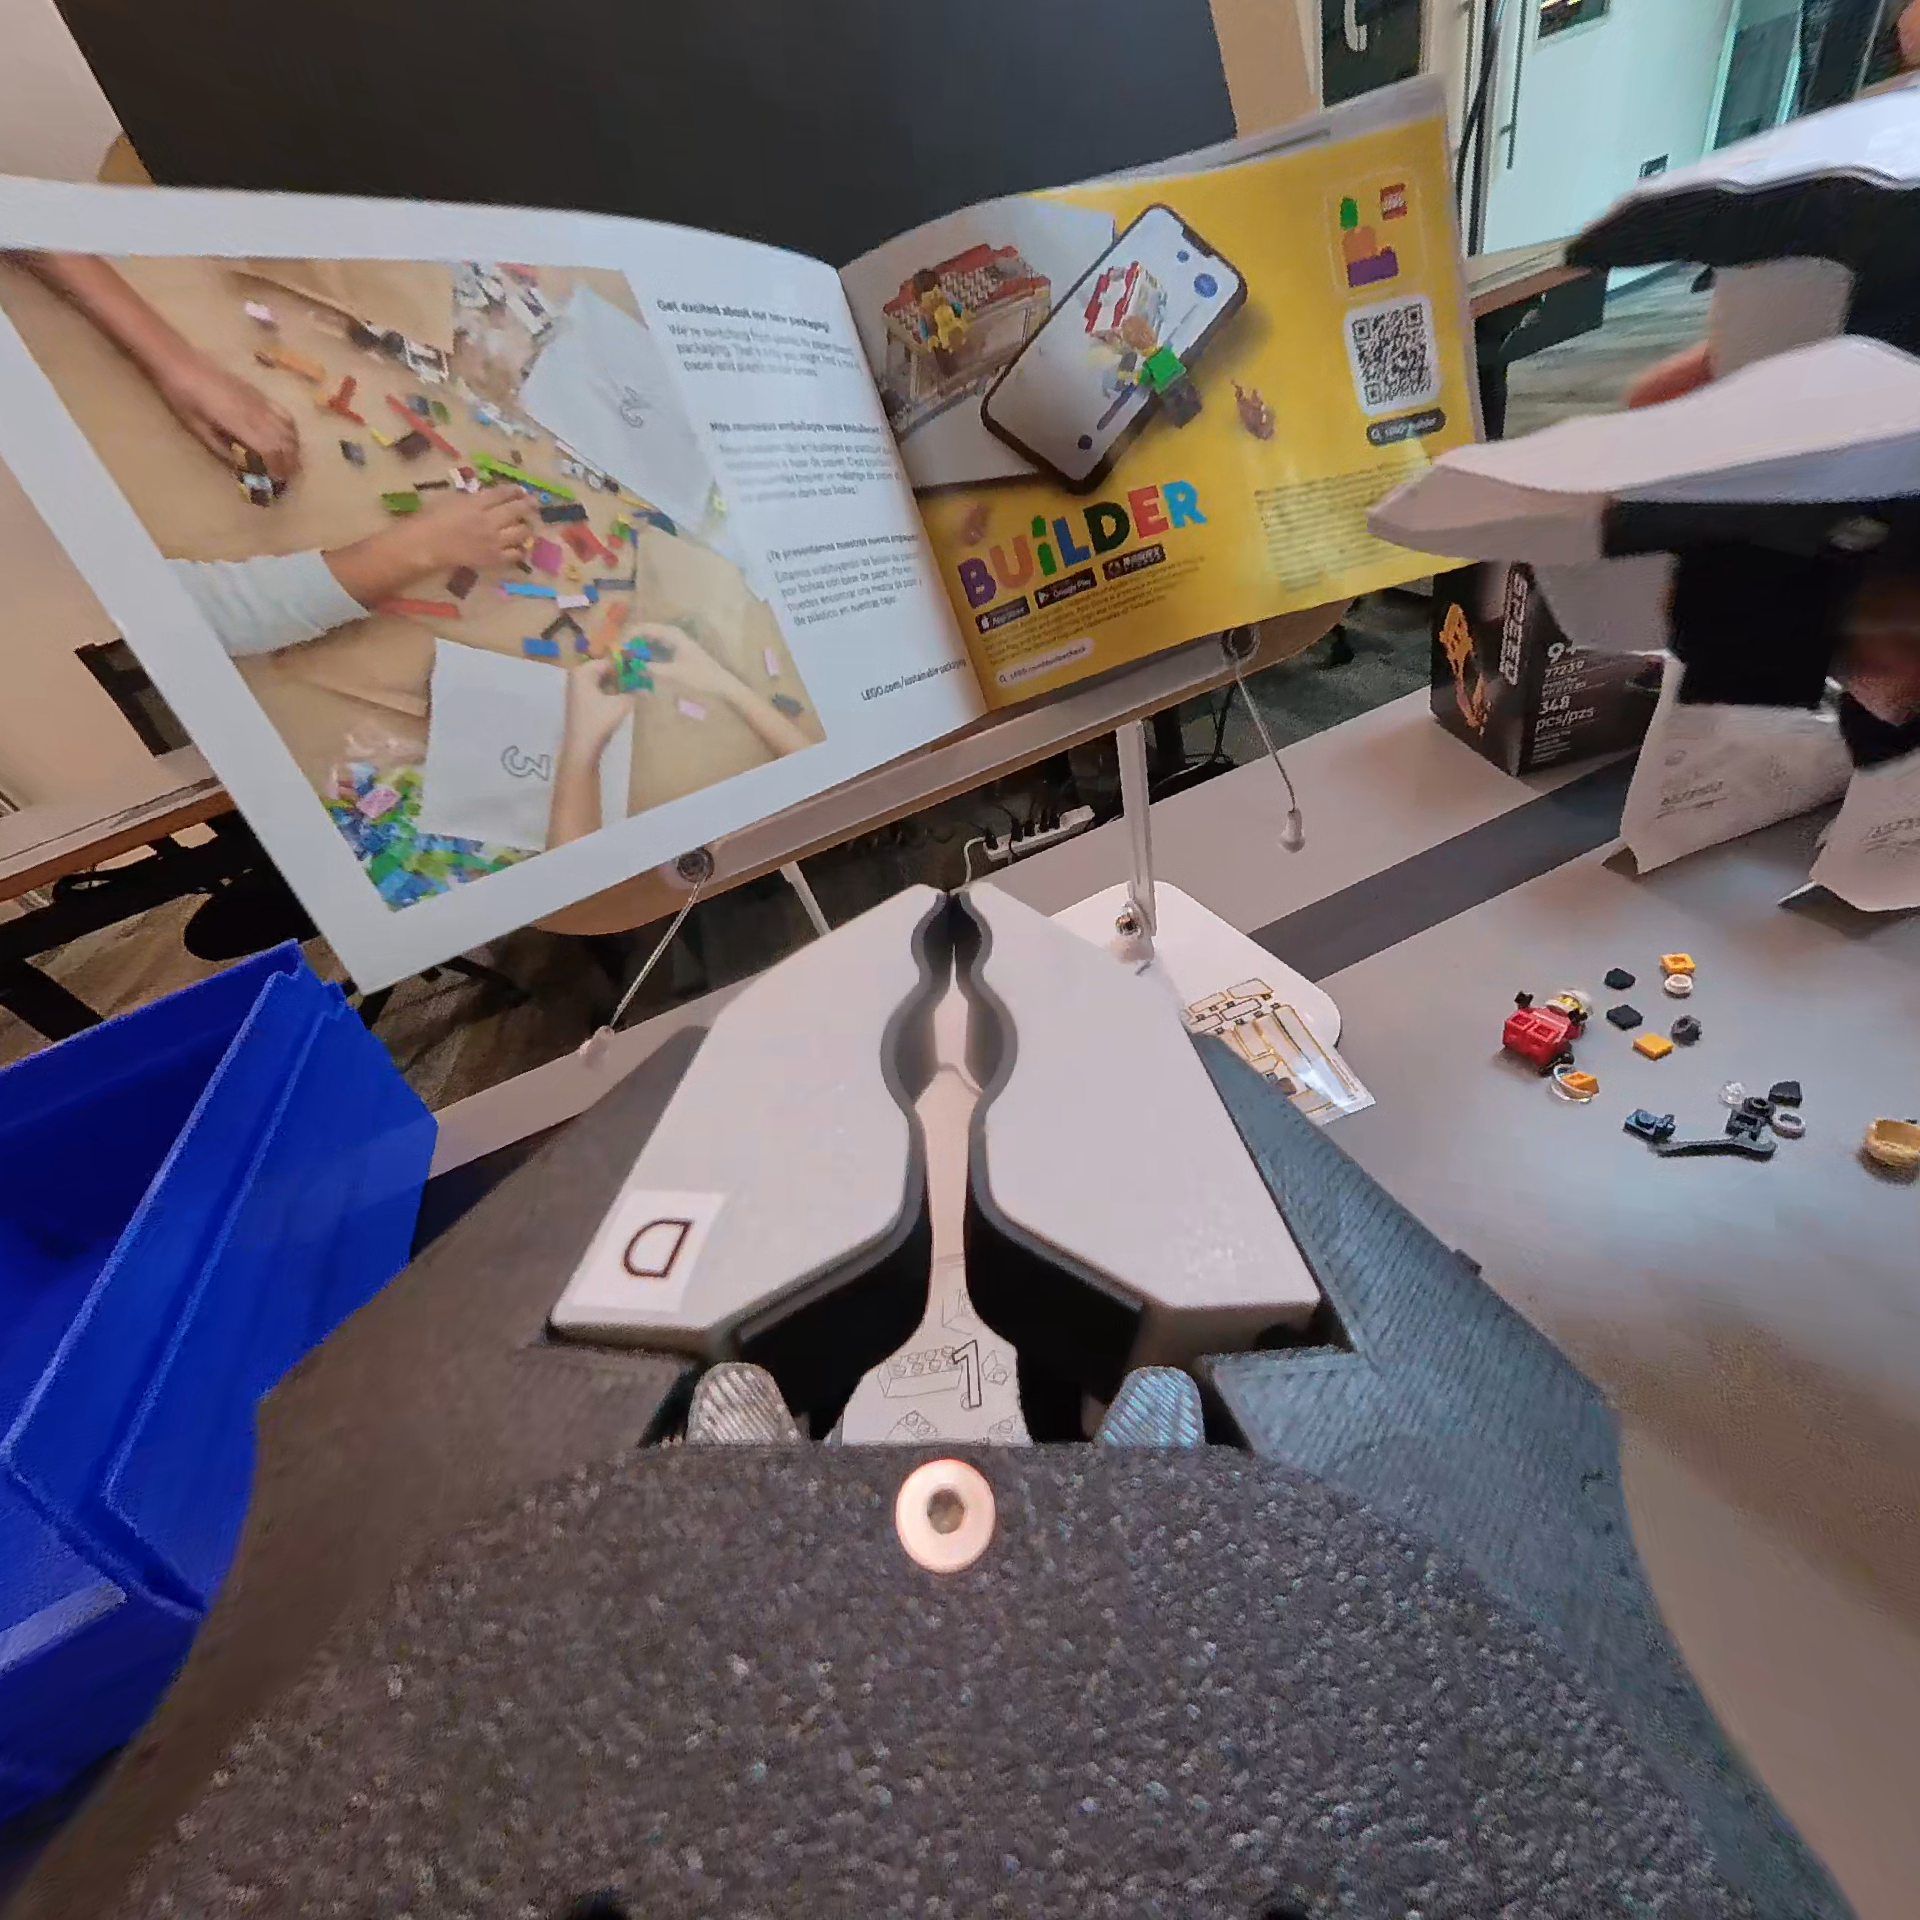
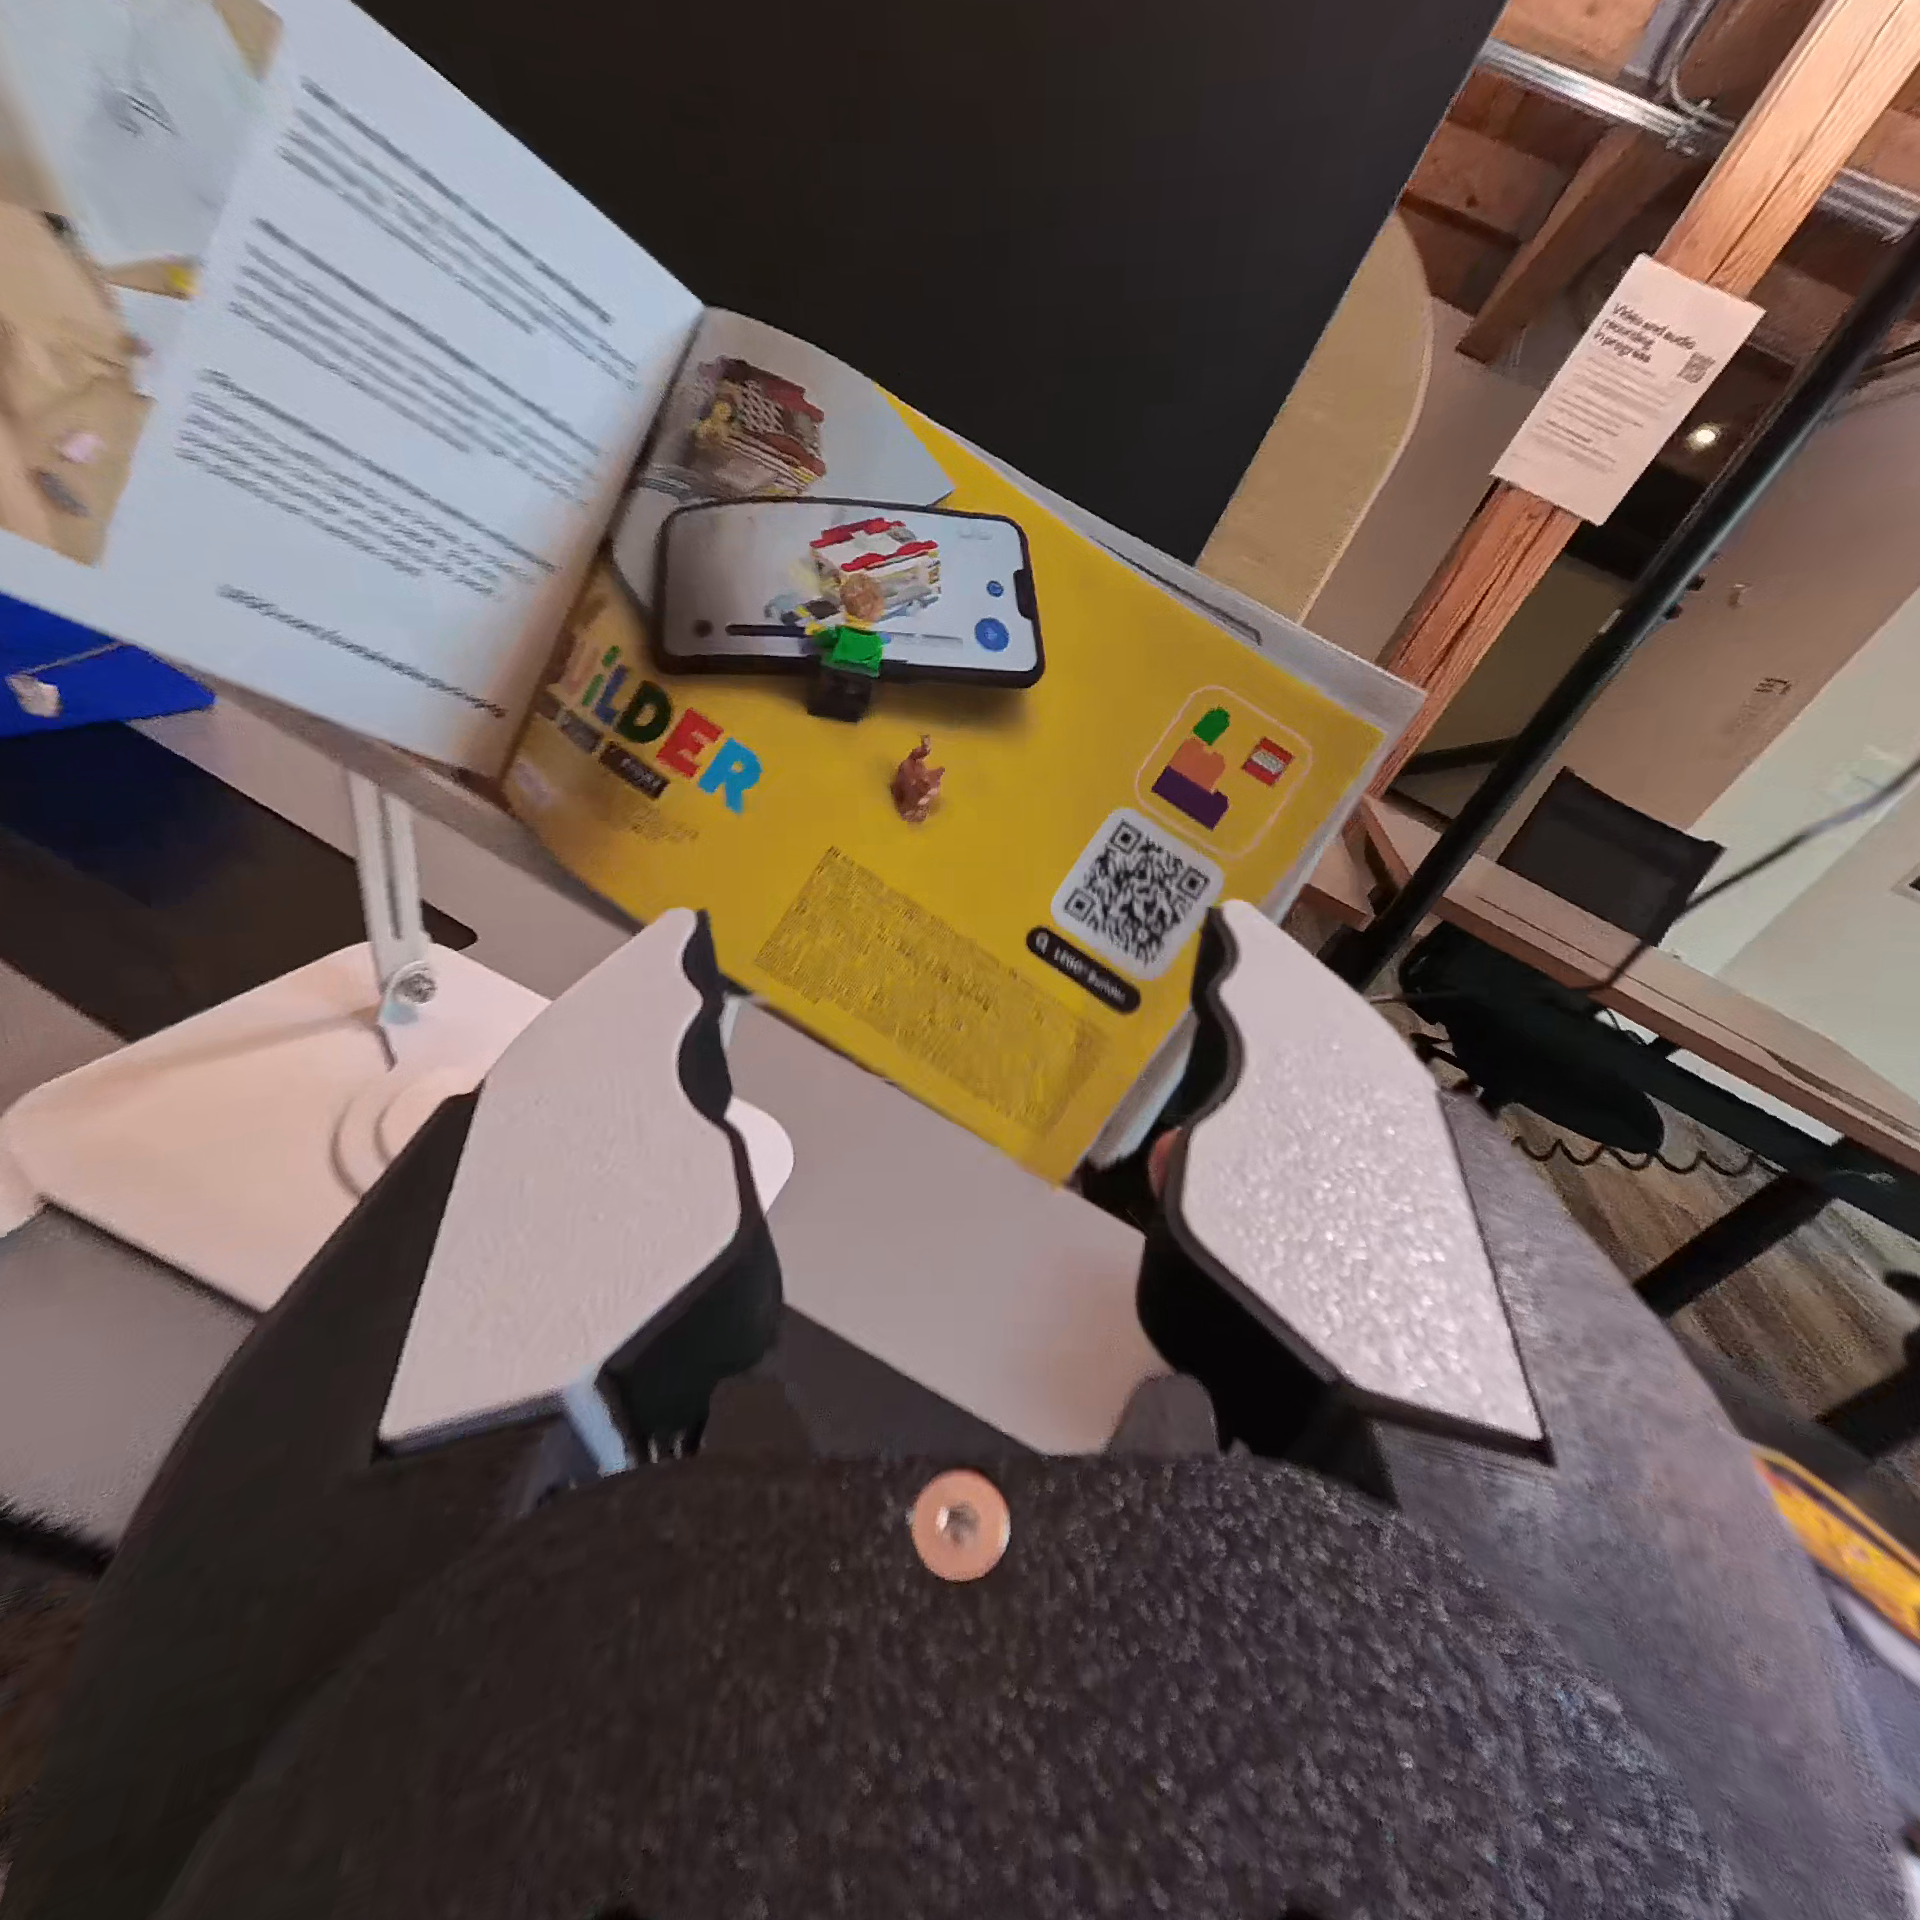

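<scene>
Left wrist view: the left gripper (image 1: pixel 951 925) is clenched on a white paper bag (image 1: pixel 940 1371) bearing printed brick drawings and a numeral. An open booklet (image 1: pixel 644 499) sits on a white stand (image 1: pixel 1138 831) at the bench's far edge; a blue bin (image 1: pixel 156 1247) lies left, small bricks (image 1: pixel 1652 1049) right.

Right wrist view: the right gripper (image 2: pixel 951 935) is spread wide, empty, beside the booklet's yellow page (image 2: pixel 935 831), which carries writing and a square code.

A yellow booklet page (image 2: pixel 935 883) filled the frame's centre; a blue bin (image 1: pixel 156 1299) sat lower left; small red, black and orange bricks (image 1: pixel 1621 1039) dotted the grey table (image 1: pixel 1558 1299).
</scene>
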`<state>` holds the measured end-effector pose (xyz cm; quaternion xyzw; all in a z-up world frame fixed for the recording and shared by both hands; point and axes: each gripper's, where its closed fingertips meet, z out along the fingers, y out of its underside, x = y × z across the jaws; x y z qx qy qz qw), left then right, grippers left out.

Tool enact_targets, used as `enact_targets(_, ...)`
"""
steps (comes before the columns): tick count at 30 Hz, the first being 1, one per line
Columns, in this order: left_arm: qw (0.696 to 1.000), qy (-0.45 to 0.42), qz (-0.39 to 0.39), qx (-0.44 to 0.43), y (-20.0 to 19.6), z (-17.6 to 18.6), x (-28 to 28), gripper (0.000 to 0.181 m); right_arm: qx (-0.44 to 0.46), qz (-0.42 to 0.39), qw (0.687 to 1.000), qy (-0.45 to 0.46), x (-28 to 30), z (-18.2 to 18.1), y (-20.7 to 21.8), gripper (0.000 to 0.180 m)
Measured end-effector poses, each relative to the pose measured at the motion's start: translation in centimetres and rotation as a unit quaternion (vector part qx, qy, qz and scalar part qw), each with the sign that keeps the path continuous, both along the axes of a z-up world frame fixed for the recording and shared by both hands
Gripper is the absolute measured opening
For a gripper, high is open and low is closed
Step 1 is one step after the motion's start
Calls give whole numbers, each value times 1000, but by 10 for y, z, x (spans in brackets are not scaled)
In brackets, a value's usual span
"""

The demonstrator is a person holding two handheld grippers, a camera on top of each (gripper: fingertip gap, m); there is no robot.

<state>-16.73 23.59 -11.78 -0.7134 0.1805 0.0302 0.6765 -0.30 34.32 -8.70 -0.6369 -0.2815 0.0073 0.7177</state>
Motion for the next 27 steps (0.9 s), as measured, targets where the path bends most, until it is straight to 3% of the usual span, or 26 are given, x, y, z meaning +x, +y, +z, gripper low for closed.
enact_targets(5,1000,0,4,-21,8,-16,-7,0,-31,-6,999,-4,-8,-2,46,100)
enact_targets(8,1000,-1,2,-31,12,-23,-9,0,-34,-12,999,1,-10,-9,54,96)
enact_targets(13,999,-3,-1,-50,18,-37,-10,0,-13,-20,1000,-12,-19,-12,49,58)
enact_targets(18,998,4,-5,-58,19,-44,-7,0,-26,-12,1000,1,-25,-10,47,37)
enact_targets(20,998,4,-5,-61,20,-46,-7,0,-10,-18,1000,15,-18,3,46,47)
enact_targets(23,998,-1,-8,-67,21,-49,-5,0,-8,-34,999,22,-4,18,55,90)
enact_targets(27,997,0,-19,-73,21,-54,2,0,-57,-19,998,-8,-7,8,71,94)
